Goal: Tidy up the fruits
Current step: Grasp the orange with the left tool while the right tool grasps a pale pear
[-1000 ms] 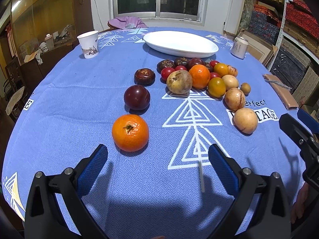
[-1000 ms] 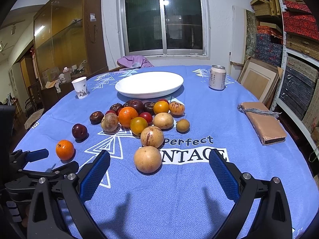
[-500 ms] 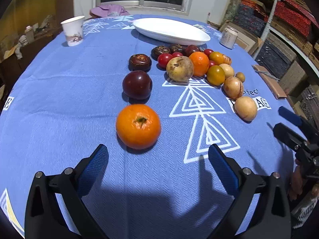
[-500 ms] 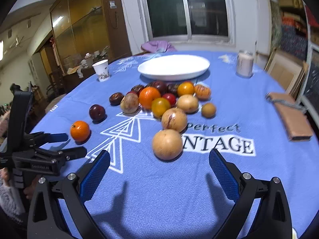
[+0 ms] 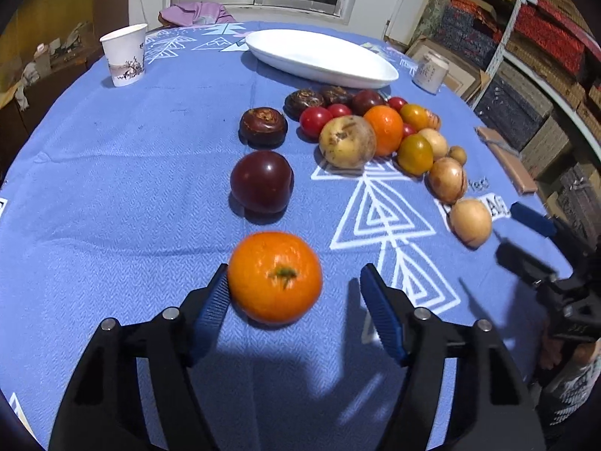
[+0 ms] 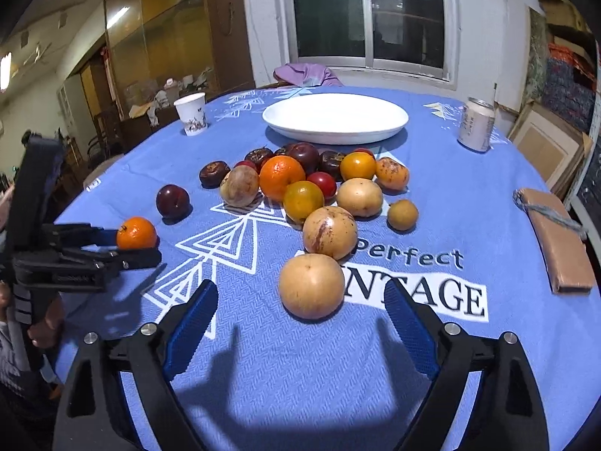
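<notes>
The left tool [image 5: 295, 293] is seen partly open, its jaws having just been closing, with the nearest orange [image 5: 275, 277] between them. The left blue pad [image 5: 212, 302] lies against or just beside the orange's skin; contact cannot be told for certain. The right pad stands apart from the fruit, so the orange is not gripped and rests on the counter [image 5: 112, 195], which is covered with a blue cloth.

The right tool [image 6: 300, 323] is seen wide, its jaws also having just been closing. A tan round fruit [image 6: 311, 286] sits just ahead of the fingertips, roughly in line with the gap, and neither pad touches it. Nothing is held by this tool.

Beyond the orange, a dark plum [image 5: 261, 182] and a dark brown flattened fruit [image 5: 263, 127] are lined up away from the left tool. The remaining fruits are gathered in a cluster [image 6: 300, 184] near the middle of the counter: oranges, red and dark fruits, and tan ones.

A white oval dish [image 6: 335, 118] is set past the cluster, and no fruit is seen in it. A paper cup [image 6: 191, 113] stands to the far left and a drink can [image 6: 476, 124] to the far right; the contents of both are hidden.
</notes>
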`<state>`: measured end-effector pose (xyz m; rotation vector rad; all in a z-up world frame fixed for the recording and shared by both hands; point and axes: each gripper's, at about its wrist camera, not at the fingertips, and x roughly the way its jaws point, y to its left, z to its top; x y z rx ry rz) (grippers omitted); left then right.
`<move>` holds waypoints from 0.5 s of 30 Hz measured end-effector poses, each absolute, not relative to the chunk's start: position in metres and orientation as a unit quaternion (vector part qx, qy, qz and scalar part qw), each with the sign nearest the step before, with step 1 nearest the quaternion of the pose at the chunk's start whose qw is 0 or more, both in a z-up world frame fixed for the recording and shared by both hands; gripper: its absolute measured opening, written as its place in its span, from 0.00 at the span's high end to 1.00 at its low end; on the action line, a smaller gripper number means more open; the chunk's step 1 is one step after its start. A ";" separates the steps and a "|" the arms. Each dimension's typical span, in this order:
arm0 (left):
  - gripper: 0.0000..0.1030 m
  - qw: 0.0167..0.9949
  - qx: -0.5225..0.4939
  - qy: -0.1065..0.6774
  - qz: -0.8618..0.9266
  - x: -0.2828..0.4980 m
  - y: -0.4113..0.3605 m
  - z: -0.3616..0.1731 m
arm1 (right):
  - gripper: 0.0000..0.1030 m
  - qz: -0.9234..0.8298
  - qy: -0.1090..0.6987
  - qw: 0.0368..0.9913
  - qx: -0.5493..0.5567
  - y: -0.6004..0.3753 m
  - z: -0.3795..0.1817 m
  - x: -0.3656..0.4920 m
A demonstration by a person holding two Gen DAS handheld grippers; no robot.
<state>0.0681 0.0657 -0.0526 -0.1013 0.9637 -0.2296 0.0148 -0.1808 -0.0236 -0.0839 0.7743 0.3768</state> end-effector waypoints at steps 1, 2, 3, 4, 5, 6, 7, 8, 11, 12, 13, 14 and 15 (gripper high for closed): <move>0.34 0.878 -0.047 0.464 -0.106 0.070 0.066 -0.052 | 0.24 0.184 0.379 0.906 -0.045 -0.179 -0.025 0.018; 0.34 0.879 -0.042 0.464 -0.101 0.070 0.066 -0.052 | 0.28 0.189 0.388 0.901 -0.046 -0.176 -0.027 0.022; 0.40 0.881 -0.033 0.462 -0.094 0.070 0.065 -0.051 | 0.33 0.194 0.394 0.898 -0.042 -0.174 -0.030 0.025; 0.44 0.883 -0.017 0.461 -0.085 0.071 0.062 -0.050 | 0.36 0.198 0.401 0.894 -0.040 -0.174 -0.032 0.028; 0.52 0.883 -0.010 0.461 -0.082 0.072 0.060 -0.050 | 0.36 0.196 0.405 0.892 -0.041 -0.173 -0.034 0.030; 0.55 0.884 -0.005 0.460 -0.079 0.071 0.060 -0.050 | 0.36 0.189 0.405 0.894 -0.042 -0.173 -0.035 0.032; 0.56 0.886 0.002 0.458 -0.075 0.071 0.059 -0.050 | 0.36 0.190 0.407 0.893 -0.039 -0.174 -0.036 0.033; 0.56 0.887 0.004 0.456 -0.075 0.071 0.059 -0.051 | 0.40 0.193 0.406 0.893 -0.035 -0.175 -0.035 0.033; 0.56 0.889 0.009 0.452 -0.074 0.069 0.058 -0.051 | 0.44 0.182 0.413 0.892 -0.032 -0.178 -0.037 0.038; 0.56 0.888 0.010 0.453 -0.074 0.070 0.058 -0.051 | 0.44 0.179 0.420 0.889 -0.032 -0.178 -0.039 0.041; 0.56 0.888 0.010 0.453 -0.074 0.070 0.058 -0.051 | 0.44 0.179 0.430 0.884 -0.029 -0.179 -0.041 0.045; 0.56 0.888 0.007 0.454 -0.076 0.071 0.059 -0.050 | 0.49 0.187 0.446 0.875 -0.018 -0.181 -0.045 0.050; 0.56 0.887 0.005 0.455 -0.077 0.072 0.060 -0.050 | 0.54 0.191 0.457 0.869 -0.009 -0.183 -0.048 0.053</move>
